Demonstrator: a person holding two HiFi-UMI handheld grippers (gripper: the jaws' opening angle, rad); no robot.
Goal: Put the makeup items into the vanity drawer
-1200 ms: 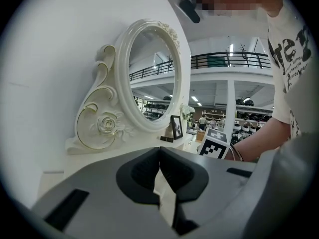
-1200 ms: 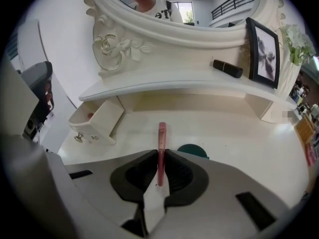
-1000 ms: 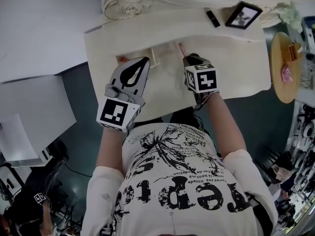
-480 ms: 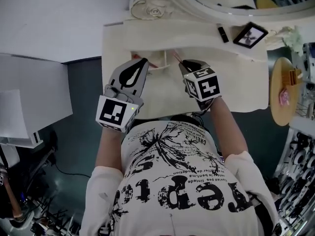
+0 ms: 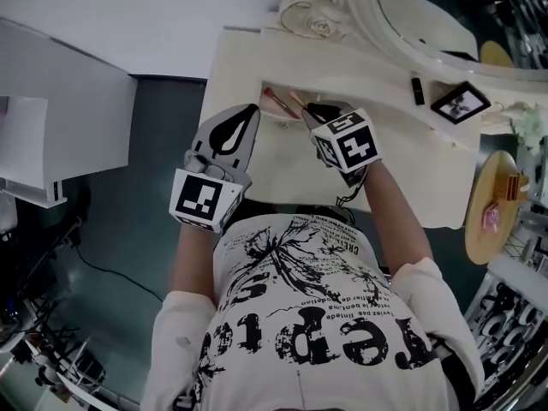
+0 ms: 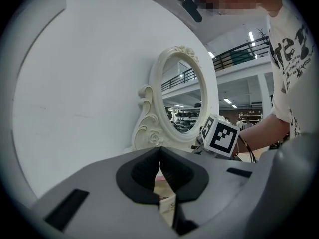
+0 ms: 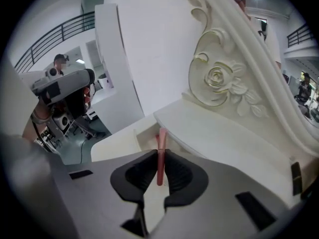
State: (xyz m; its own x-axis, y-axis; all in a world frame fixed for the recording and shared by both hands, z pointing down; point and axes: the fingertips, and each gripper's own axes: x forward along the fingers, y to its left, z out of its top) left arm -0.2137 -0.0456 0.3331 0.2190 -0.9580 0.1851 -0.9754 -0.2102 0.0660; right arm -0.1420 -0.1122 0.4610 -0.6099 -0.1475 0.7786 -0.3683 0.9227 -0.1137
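Note:
The cream vanity (image 5: 402, 157) has its small drawer (image 5: 282, 115) pulled open. My right gripper (image 5: 310, 112) hovers at the drawer, shut on a slender pink makeup stick (image 5: 297, 101). In the right gripper view the pink stick (image 7: 161, 146) stands upright between the pads of my right gripper (image 7: 159, 159) and points over the drawer (image 7: 132, 133). Another thin pinkish item (image 5: 274, 100) lies in the drawer. My left gripper (image 5: 247, 114) is just left of the drawer, and the left gripper view shows my left gripper (image 6: 159, 158) shut on nothing. A black lipstick (image 5: 417, 90) lies on the vanity top.
A small framed picture (image 5: 461, 103) lies near the lipstick, under the oval mirror (image 5: 411, 24). A round wooden side table (image 5: 486, 212) with small items stands to the right. A white wall panel (image 5: 68, 110) stands to the left, above dark floor.
The right gripper has carried the pink stick to the left, over the open drawer. The head camera has swung, so the vanity now sits further right. The left gripper has barely moved.

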